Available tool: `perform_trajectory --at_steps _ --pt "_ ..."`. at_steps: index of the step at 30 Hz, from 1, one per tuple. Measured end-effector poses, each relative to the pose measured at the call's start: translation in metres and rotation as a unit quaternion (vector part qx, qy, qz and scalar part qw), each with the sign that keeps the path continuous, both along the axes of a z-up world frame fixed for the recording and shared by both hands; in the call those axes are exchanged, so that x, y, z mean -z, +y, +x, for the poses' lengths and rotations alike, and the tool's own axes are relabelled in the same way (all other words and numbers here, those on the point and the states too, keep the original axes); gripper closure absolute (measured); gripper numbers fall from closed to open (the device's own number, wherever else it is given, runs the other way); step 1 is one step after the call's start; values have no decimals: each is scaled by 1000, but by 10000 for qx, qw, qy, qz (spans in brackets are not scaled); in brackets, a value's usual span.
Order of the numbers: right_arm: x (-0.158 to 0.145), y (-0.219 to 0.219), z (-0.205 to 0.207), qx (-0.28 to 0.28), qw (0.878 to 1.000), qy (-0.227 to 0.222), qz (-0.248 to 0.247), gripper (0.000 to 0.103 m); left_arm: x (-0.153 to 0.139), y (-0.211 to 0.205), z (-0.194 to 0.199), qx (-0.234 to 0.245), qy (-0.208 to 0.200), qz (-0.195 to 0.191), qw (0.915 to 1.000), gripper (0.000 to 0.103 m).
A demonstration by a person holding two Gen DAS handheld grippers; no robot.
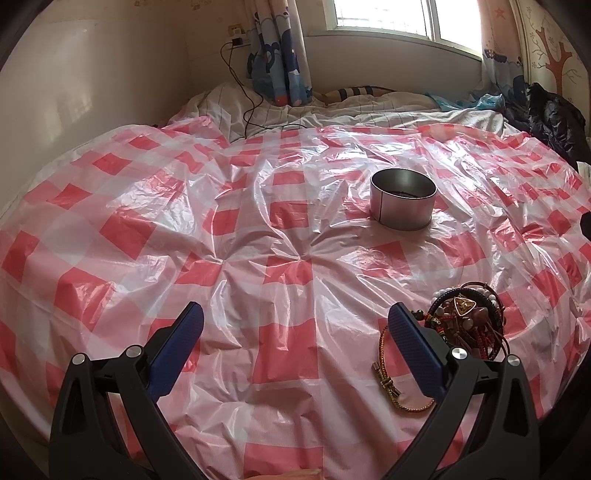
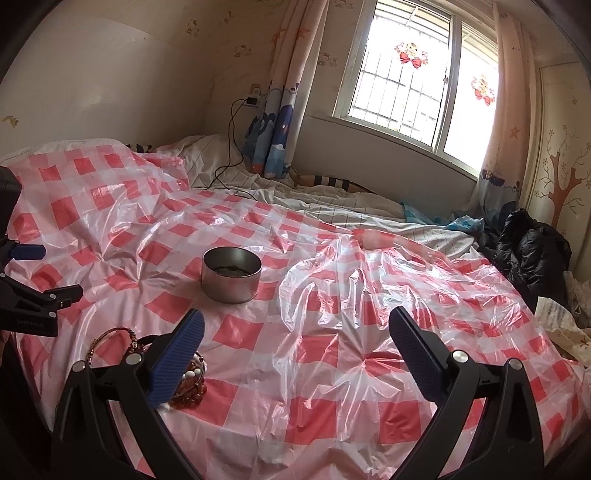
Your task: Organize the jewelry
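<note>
I read both hand-held grippers as standing wide apart with nothing between the pads. The left hand-held gripper (image 1: 295, 325) hovers over the red-and-white checked plastic sheet (image 1: 184, 229) that covers the bed; the right hand-held gripper (image 2: 295, 328) hovers over the same sheet.

Landmark: the round metal tin (image 1: 403, 198), upright and lidless on the sheet, with something dark lying in its bottom (I cannot tell what).

Positions relative to the tin:
- The heap of bracelets (image 1: 467, 317) (beads, red cords, one piece with a gold triangular plate) lies on the sheet well on the near side of the tin, just beside the outer face of the left hand-held gripper's right-hand finger.
- One braided gold-and-red bracelet (image 1: 388, 376) lies loose at the near edge of that heap, partly hidden behind the same finger.
- In the right wrist view the heap lies nearer than the tin (image 2: 232, 274) and to its left, partly behind the right hand-held gripper's left-hand finger.
- Beyond the tin, the striped bedding (image 1: 332, 110), curtain (image 1: 280, 55) and window (image 1: 388, 14).
</note>
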State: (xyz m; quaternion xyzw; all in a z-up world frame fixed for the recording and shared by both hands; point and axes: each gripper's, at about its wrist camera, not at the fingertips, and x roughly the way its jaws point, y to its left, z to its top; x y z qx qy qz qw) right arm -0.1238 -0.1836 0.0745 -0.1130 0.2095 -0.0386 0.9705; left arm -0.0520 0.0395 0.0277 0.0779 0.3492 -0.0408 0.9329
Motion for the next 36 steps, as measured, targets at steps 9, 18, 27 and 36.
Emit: perform_trajectory --at_steps 9,18,27,36 --pt "1 2 0 -5 10000 15 -43 7 0 -1 0 5 0 9 10000 6" --pt "4 3 1 -19 10000 34 -79 7 0 -2 0 2 -1 10 10000 6" --pt "4 4 2 -20 10000 37 -83 7 0 -3 0 0 0 18 10000 6" --pt "4 4 2 -22 9999 44 -95 7 0 -3 0 -1 -2 19 10000 6"
